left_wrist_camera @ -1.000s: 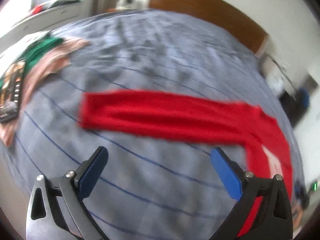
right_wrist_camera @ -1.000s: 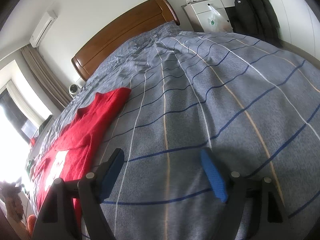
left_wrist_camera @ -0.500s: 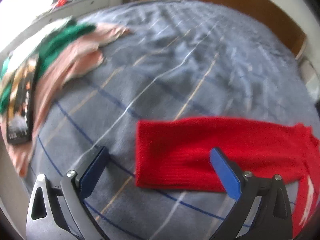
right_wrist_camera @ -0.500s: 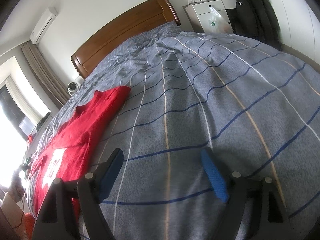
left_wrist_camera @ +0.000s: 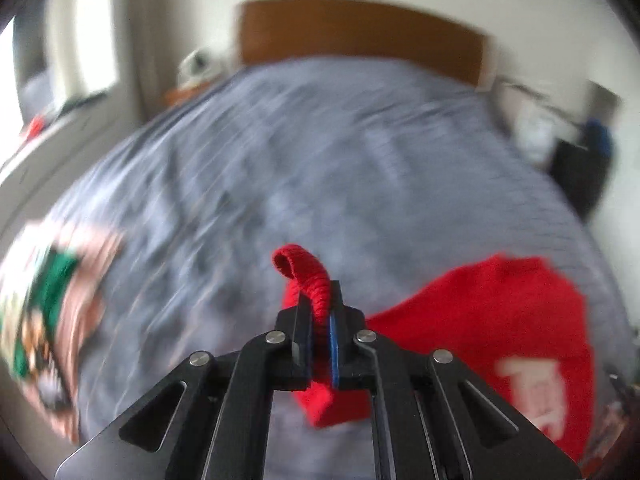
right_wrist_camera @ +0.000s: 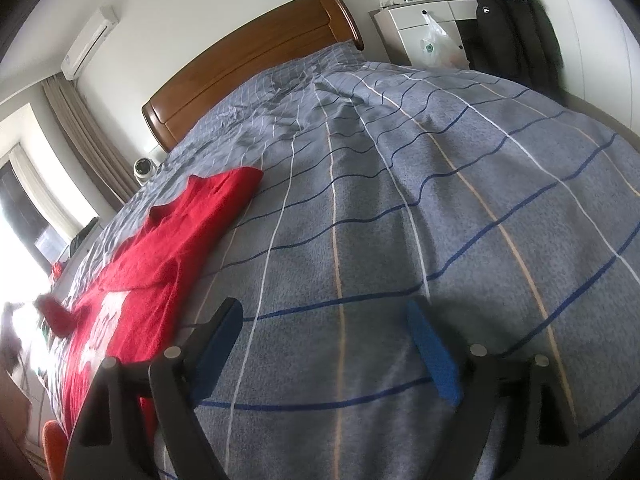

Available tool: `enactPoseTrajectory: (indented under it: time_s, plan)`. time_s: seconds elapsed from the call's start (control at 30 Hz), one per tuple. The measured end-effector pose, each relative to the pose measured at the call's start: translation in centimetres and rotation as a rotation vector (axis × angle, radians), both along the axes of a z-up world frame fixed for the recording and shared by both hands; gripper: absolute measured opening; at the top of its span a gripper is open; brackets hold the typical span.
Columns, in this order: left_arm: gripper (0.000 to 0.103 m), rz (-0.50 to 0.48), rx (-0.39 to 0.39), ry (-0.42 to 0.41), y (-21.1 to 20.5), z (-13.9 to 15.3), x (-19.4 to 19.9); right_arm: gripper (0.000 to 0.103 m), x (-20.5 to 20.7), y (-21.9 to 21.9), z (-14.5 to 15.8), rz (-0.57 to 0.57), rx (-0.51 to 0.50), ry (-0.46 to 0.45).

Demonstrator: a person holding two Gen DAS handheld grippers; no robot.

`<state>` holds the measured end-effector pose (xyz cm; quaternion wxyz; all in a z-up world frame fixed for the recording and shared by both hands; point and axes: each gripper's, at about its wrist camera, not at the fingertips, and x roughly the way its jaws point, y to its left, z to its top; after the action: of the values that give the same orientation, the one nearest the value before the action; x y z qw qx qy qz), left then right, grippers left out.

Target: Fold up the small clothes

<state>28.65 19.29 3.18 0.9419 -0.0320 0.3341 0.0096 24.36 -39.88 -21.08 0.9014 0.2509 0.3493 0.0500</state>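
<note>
A red sweater with white lettering lies on the grey striped bedcover. My left gripper is shut on the sweater's sleeve cuff, which curls up above the fingers and is lifted off the bed. In the right wrist view the red sweater lies flat at the left, with the raised sleeve at the far left. My right gripper is open and empty over the bedcover, to the right of the sweater.
A pile of pink, green and patterned clothes lies at the bed's left edge. A wooden headboard is at the far end. A white cabinet and a dark jacket stand at the back right.
My left gripper has closed on the end of the red sleeve and lifted it, swinging up toward the headboard. The right gripper has stayed almost still and open.
</note>
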Motion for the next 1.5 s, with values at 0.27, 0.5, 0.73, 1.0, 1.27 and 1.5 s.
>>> enactPoseTrajectory:
  time_s: [0.27, 0.5, 0.73, 1.0, 1.27, 1.5]
  plan:
    - [0.005, -0.375, -0.023, -0.092, -20.1, 4.3, 0.4, 0.084, -0.1, -0.2, 0.0, 0.003, 0.007, -0.004]
    - [0.083, -0.509, -0.033, 0.006, -28.7, -2.4, 2.3, 0.084, -0.2, -0.3, 0.0, 0.004, 0.01, -0.007]
    - [0.083, -0.433, 0.071, 0.023, -22.5, -5.4, 0.4, 0.085, -0.3, -0.2, 0.0, 0.011, 0.017, -0.01]
    - [0.081, -0.391, 0.049, 0.166, -12.6, -13.4, -1.7, 0.087, -0.1, 0.0, 0.0, 0.016, 0.003, -0.002]
    - [0.018, -0.415, 0.123, 0.147, -16.2, -18.0, -2.2, 0.087, -0.1, 0.2, 0.0, 0.014, -0.014, -0.002]
    - [0.004, -0.223, 0.01, 0.099, -13.0, -18.6, -3.1, 0.087, -0.1, 0.3, 0.0, 0.015, -0.01, -0.002]
